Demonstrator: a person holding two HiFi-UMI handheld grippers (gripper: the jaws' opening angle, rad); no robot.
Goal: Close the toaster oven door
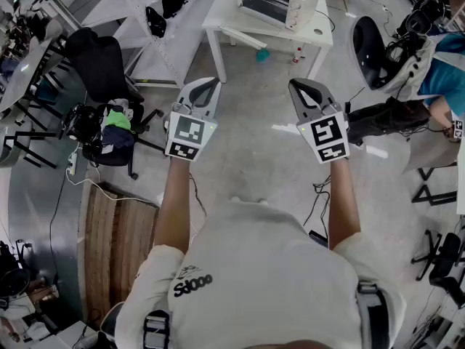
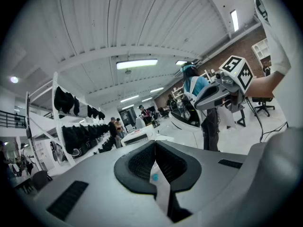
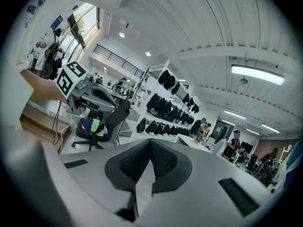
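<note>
The white toaster oven (image 1: 276, 2) stands on a small white table (image 1: 320, 35) far ahead of me, its dark glass front turned my way; the door looks flat against the front. I hold both grippers up over the bare floor, well short of the table. The left gripper (image 1: 211, 86) has its jaws together with nothing between them, and so has the right gripper (image 1: 296, 86). In the left gripper view the pads (image 2: 142, 162) meet in front of the distant oven (image 2: 137, 136). In the right gripper view the pads (image 3: 163, 157) also touch.
A black office chair (image 1: 102, 115) piled with clothes stands at the left beside a shelving rack (image 1: 160, 20). Another black chair (image 1: 370, 49) and a person in teal (image 1: 443, 78) are at the right. A teal object (image 1: 262, 54) lies under the table. Cables trail over the floor.
</note>
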